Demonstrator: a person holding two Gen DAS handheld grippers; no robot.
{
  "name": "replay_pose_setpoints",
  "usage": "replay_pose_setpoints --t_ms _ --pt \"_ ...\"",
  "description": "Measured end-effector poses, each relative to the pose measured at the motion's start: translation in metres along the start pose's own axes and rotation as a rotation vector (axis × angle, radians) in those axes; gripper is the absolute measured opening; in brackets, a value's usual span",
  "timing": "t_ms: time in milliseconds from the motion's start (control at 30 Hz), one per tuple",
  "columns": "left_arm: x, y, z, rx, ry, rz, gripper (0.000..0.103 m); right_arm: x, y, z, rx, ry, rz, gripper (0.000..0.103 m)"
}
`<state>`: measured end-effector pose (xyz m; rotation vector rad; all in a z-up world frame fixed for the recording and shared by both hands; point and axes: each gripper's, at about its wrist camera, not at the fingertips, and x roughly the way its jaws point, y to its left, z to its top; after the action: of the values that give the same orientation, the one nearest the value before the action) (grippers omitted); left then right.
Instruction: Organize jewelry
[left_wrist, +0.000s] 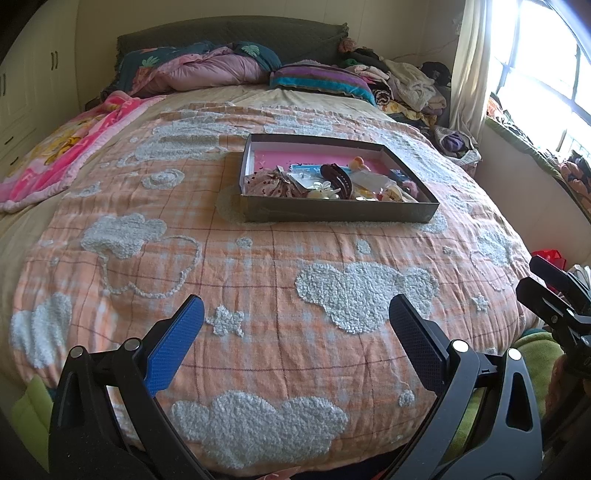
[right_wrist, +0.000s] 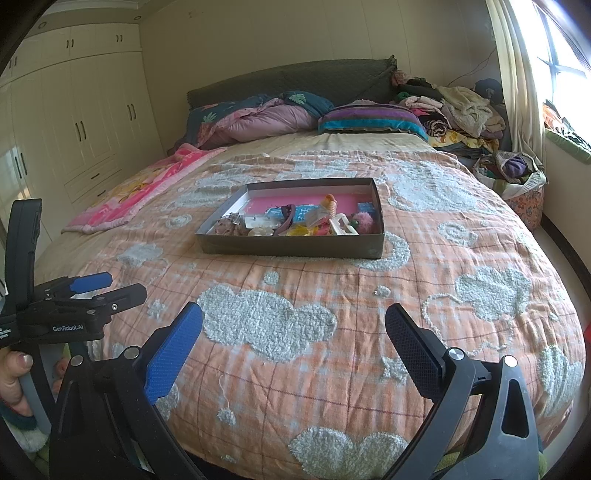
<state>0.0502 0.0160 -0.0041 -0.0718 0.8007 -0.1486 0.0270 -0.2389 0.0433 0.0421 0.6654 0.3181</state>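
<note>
— Grippers first: how do they stand?

— Left gripper hangs over the near end of the bed, jaws spread wide, nothing between them. Right gripper is the same: jaws wide apart, empty, above the quilt. Each one also shows at the edge of the other's view, the right gripper at the far right of the left view, the left gripper at the far left of the right view with a hand on its handle.

— And the jewelry?

— All in the box, a shallow dark one with a pink bottom, lying on the orange checked quilt near the middle of the bed, well apart from both grippers. Inside, crowded toward the near wall, lies a heap of small things: a dark hair clip, a pink fluffy piece, a gathered cloth scrunchie, some pale and yellow bits I cannot tell apart.

— What else is around?

— Pillows and a bunched blanket at the headboard, a pile of clothes in the far right corner, wardrobe doors on the left wall, a bright window on the right.
</note>
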Motion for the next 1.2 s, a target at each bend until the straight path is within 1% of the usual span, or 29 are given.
replay_pose_setpoints --t_ms 533,800,933,1067,1133,1200 --pt "-0.001 0.005 0.0 0.003 0.005 0.0 0.094 0.001 0.0 0.0 -0.002 0.0 -0.001 0.099" --pt "0.002 0.01 -0.001 -0.013 0.01 0.0 0.094 0.001 0.001 0.001 -0.003 0.0 -0.002 0.099" --pt "0.005 0.014 0.0 -0.03 0.023 0.023 0.094 0.0 -0.002 0.002 0.002 -0.001 -0.009 0.099" --pt "0.01 0.017 0.002 -0.056 0.02 0.028 0.094 0.001 -0.007 0.004 0.012 0.001 -0.019 0.099" --pt "0.014 0.026 0.005 -0.08 0.03 0.063 0.094 0.003 -0.012 0.005 0.02 0.006 -0.025 0.099" --pt "0.019 0.033 0.009 -0.104 0.049 0.07 0.094 0.005 -0.02 0.007 0.037 0.007 -0.038 0.099"
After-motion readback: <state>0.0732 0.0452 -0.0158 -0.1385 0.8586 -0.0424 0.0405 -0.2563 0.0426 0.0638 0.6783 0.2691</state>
